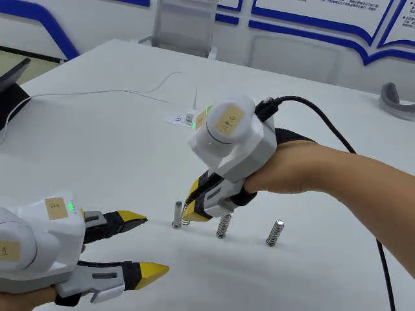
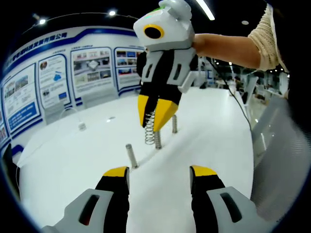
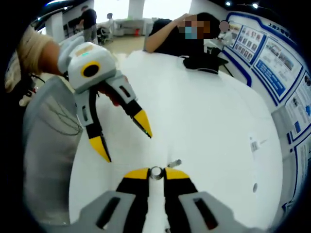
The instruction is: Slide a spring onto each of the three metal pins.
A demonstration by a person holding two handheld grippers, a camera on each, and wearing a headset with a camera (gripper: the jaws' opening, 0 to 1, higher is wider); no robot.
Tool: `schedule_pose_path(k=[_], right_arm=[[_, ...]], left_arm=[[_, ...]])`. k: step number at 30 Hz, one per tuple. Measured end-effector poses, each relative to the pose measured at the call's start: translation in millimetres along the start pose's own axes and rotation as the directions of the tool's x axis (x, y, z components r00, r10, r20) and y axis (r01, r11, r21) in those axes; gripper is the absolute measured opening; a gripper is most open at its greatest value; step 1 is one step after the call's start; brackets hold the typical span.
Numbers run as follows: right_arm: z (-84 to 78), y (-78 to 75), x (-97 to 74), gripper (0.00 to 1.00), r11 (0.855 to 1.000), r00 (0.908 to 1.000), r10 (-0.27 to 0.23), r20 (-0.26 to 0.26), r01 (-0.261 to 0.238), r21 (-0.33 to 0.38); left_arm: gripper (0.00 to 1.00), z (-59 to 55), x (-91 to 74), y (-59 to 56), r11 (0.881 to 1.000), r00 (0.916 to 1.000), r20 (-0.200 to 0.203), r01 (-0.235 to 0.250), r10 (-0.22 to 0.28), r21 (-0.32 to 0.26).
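Three short metal pins stand on the white table (image 1: 97, 142). The left pin (image 1: 177, 215) (image 2: 129, 154) is bare. The middle pin (image 1: 224, 225) and the right pin (image 1: 275, 232) each carry a spring. My right gripper (image 1: 192, 206) (image 2: 156, 114) (image 3: 156, 173) is shut on a loose spring (image 1: 185, 219) (image 2: 149, 127) (image 3: 155, 171), which hangs just right of the bare pin and slightly above the table. My left gripper (image 1: 149, 245) (image 2: 160, 172) (image 3: 124, 133) stands open at the near left, nothing between its fingers, pointing at the pins.
A small white device (image 1: 188, 118) with a green light and a thin cable lies behind the pins. A grey chair (image 1: 185, 26) stands at the table's far edge. A person (image 3: 184, 29) sits at the table's far end.
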State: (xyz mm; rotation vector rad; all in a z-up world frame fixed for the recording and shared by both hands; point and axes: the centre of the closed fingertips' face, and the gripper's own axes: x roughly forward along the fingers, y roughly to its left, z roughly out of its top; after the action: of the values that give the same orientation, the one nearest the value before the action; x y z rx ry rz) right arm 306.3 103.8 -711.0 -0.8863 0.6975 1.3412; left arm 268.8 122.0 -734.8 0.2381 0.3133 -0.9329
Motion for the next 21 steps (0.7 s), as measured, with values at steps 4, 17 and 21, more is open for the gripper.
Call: schedule_pose_path(k=[4,17,21], right_arm=[[1.3,-6.3,1.1,0.12,1.000,0.9999,-0.017,-0.001,0.017,0.003],[6.4,-33.0,9.4,0.12,0.997,0.9970,-0.077,0.010,0.076,0.030],[4.9,-33.7,13.5,0.12,0.997,0.9972,-0.074,0.002,0.074,0.038]], left_arm=[[0.51,-0.7,-0.9,-0.2,1.000,1.0000,-0.001,-0.004,0.004,-0.004],[0.51,-4.5,-1.3,2.7,1.000,1.0000,-0.004,-0.008,0.008,-0.012],[0.51,-6.6,-2.3,4.6,1.000,0.9999,-0.007,-0.010,0.010,-0.016]])
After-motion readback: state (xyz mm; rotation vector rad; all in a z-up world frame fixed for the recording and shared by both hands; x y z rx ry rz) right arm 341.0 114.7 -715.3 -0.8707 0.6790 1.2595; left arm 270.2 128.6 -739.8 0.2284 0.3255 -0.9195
